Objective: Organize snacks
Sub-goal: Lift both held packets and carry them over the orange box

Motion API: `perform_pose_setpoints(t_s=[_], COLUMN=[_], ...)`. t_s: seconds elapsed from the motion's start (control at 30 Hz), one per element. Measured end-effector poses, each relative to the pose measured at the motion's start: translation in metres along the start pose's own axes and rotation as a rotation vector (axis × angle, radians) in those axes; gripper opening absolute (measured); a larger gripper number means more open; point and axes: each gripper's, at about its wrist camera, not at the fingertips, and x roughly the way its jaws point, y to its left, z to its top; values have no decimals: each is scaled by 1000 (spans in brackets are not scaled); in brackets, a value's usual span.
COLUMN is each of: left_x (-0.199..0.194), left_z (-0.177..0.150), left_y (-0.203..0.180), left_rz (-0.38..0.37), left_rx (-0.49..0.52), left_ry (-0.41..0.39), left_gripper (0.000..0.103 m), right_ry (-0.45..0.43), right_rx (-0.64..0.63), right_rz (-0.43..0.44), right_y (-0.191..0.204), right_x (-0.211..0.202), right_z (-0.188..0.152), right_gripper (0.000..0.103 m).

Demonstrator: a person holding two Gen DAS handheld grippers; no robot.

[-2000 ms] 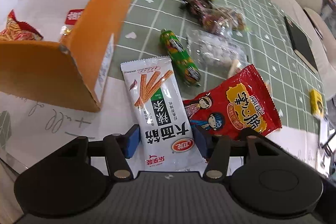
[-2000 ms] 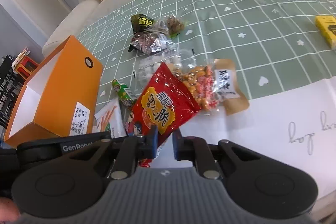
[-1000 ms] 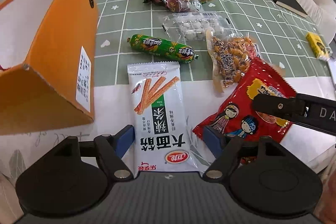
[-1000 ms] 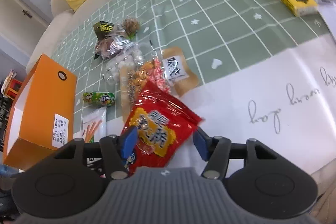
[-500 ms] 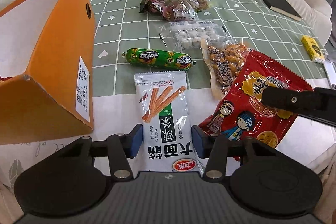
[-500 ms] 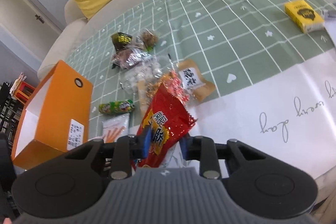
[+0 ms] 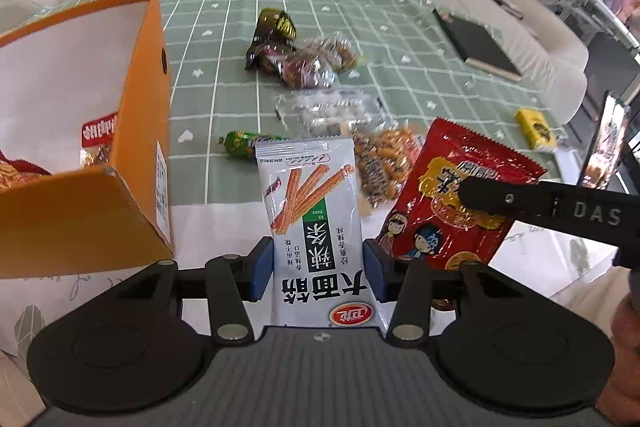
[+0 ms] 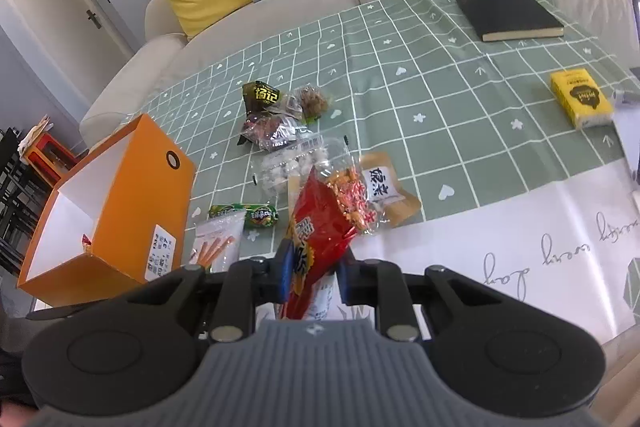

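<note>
Lifted since a second ago: white packet [image 7: 316,223], left gripper [image 7: 318,269] closing on its sides; red bag [image 8: 316,239], right gripper [image 8: 314,277] pinching it upright. Both are hanging over the table's [image 8: 500,227] near edge, beside the orange box [image 8: 132,203].

Matte black left gripper [image 7: 318,275] and right gripper [image 8: 314,277]: blue finger pads [image 7: 262,267], silver pivot screws, round black discs flanking ribbed grey housings. White "DAS" lettering along one black finger. Bare skin at frame edge.
</note>
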Motion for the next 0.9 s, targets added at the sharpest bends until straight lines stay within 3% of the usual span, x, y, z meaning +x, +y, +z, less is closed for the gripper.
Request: perform_pose_setpoints(t_s=[0.27,0.5,0.67,0.9], left_x=[-37,-74,-98,-124], left_z=[14,36,52,71], left_y=[2,32,63,109], left_rz=[-47,-63,-13,108], left_rx=[-15,-101,-146,-179], left_ry=[-103,-203,-262,-286], left_gripper=[53,53,54,53], right_ry=[-65,-123,-148,-163], right_rx=[-27,-94,-134,-242], right_rz=[18,63,127,236], right_y=[15,48,81,147], right_x=[-24,-42,-48,-43], right_z=[14,31,49,74], right_gripper=[18,18,18,18])
